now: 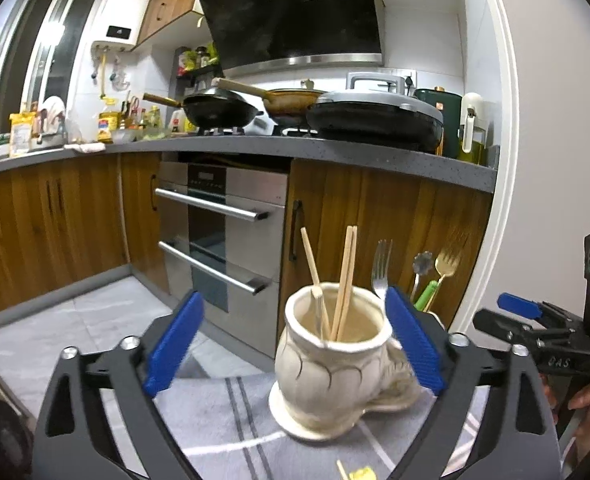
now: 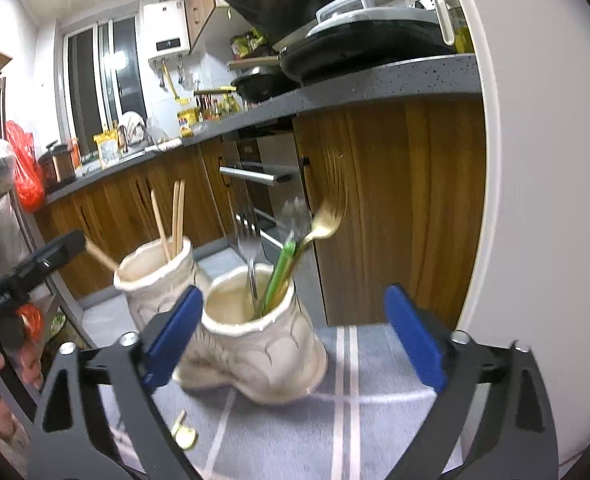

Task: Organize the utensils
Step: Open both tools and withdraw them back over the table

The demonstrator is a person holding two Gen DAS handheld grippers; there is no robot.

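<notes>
- The left gripper [image 1: 293, 344] is spread wide, holding nothing.
- The right gripper [image 2: 293, 336] is spread wide too.
- Chopsticks [image 1: 345, 280] stand in one cream cup [image 1: 327, 376].
- Forks [image 2: 251, 248] stand in the other cup [image 2: 263, 344] on the grey cloth [image 2: 355, 420].

Both wrist views look closely, slightly downward, sharing two cream holders [image 1: 331, 364] [image 2: 255, 332] before cabinets.

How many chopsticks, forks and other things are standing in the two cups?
Chopsticks: 4
Silver fork: 1
Gold fork: 1
Green-handled utensil: 1
Silver flower-topped utensil: 1
Total: 8
</notes>
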